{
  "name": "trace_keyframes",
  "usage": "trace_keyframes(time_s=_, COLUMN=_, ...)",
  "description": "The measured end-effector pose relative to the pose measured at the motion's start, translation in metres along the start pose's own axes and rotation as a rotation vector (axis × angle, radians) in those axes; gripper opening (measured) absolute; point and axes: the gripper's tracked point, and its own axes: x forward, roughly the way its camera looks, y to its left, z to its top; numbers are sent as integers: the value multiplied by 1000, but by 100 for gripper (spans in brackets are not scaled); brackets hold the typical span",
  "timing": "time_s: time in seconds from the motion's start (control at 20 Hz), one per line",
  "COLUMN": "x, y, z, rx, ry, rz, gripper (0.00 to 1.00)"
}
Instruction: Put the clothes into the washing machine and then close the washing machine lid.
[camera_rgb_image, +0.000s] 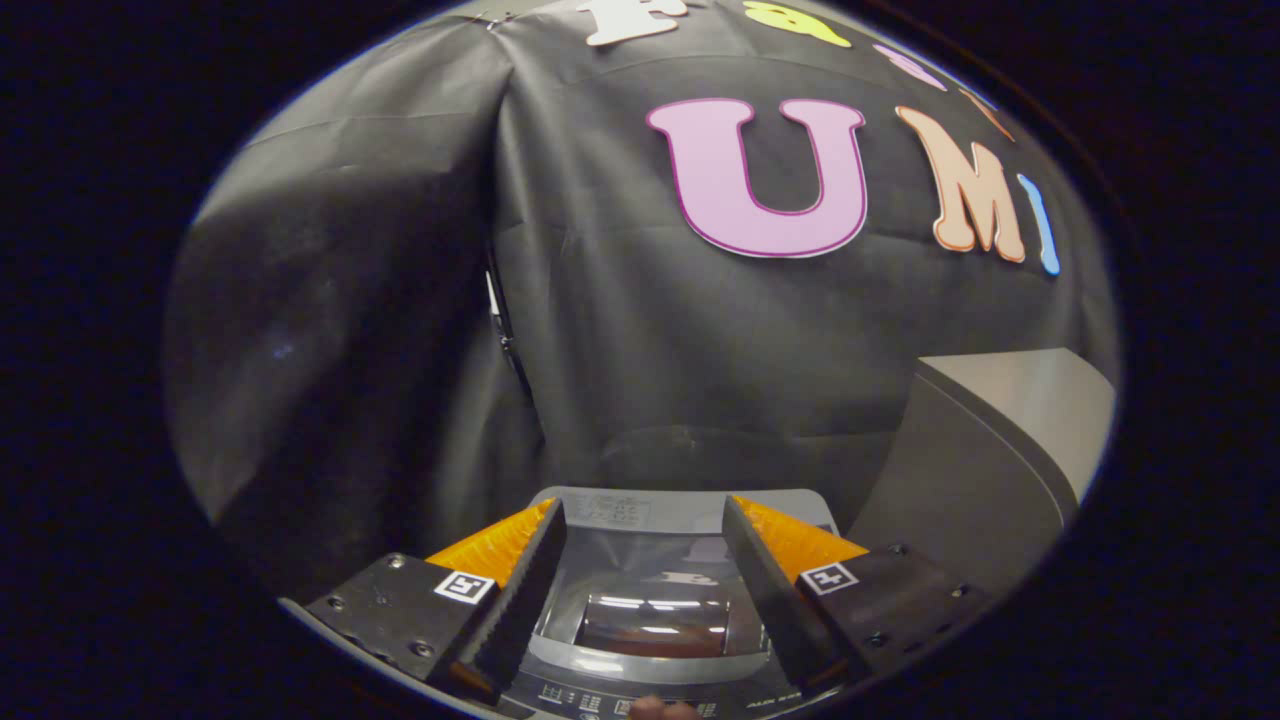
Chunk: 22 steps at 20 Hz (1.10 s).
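Shiny grey plastic and a dark glass window make up the top of the washing machine (645, 600), which sits low down, right under the gripper (645, 540). The lid (650, 620) lies flat and looks closed, with lights shining back off its window. No clothes can be seen from here, so I cannot tell if they are inside.

The gripper is open. Its two fingers are spread wide apart and nothing is between them but air. They hang above the lid, one over each side of the window, not touching it as far as I can tell. My guess is the gripper is held up here to get a good look at the machine from above.

The machine runs away from the gripper toward the black cloth wall (620, 330). The button strip (600, 697) is nearest, and the back edge is far. A grey box (985, 450) stands just beside the machine, on its right.
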Motion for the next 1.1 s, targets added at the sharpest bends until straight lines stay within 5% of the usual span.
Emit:
trace_keyframes(time_s=0.45, x=-18, y=-6, z=6, rx=76, ry=-88, rz=43, gripper=96)
trace_keyframes(time_s=1.1, x=-187, y=-48, z=-42, rx=110, ry=-297, rz=-20, gripper=95)
